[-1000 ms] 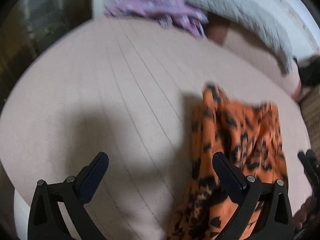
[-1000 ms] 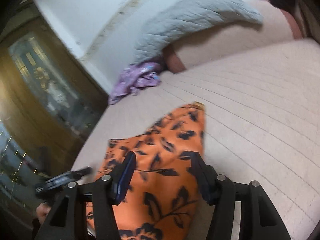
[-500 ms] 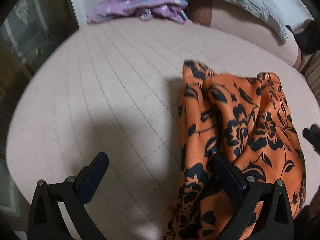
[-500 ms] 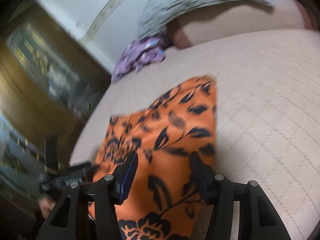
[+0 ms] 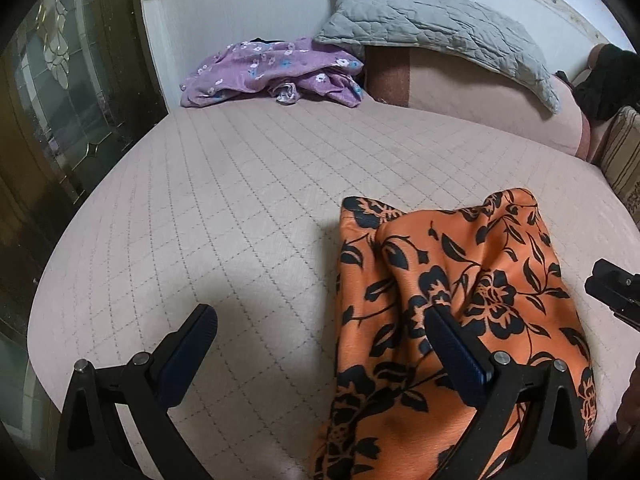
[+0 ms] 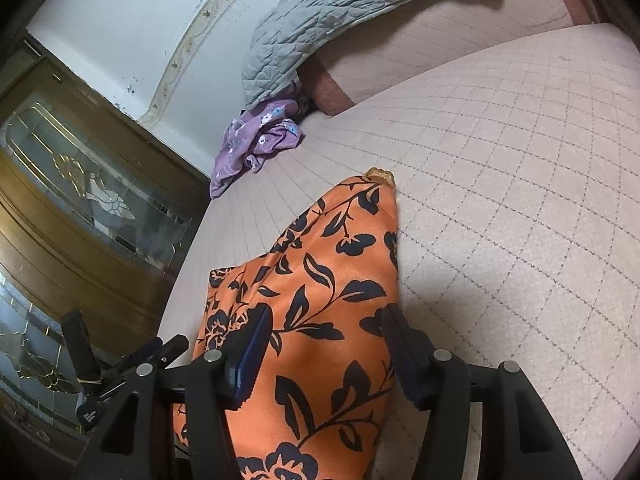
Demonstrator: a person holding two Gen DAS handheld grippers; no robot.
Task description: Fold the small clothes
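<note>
An orange garment with a black flower print (image 5: 452, 304) lies rumpled on the pink quilted bed (image 5: 248, 208); it also shows in the right wrist view (image 6: 320, 312). My left gripper (image 5: 320, 344) is open, its right finger over the garment's left part and its left finger over bare bed. My right gripper (image 6: 324, 352) is open with both fingers above the near end of the garment. Neither holds the cloth. The right gripper's tip (image 5: 612, 292) shows at the right edge of the left wrist view.
A purple flowered garment (image 5: 272, 72) lies crumpled at the head of the bed, beside a grey quilted pillow (image 5: 436, 28) on a pink bolster (image 5: 480, 92). A wooden cabinet with glass doors (image 6: 80, 216) stands along the bed's left side.
Both views have steadied and tilted. The garment has settled lower onto the bed. Both grippers stay open.
</note>
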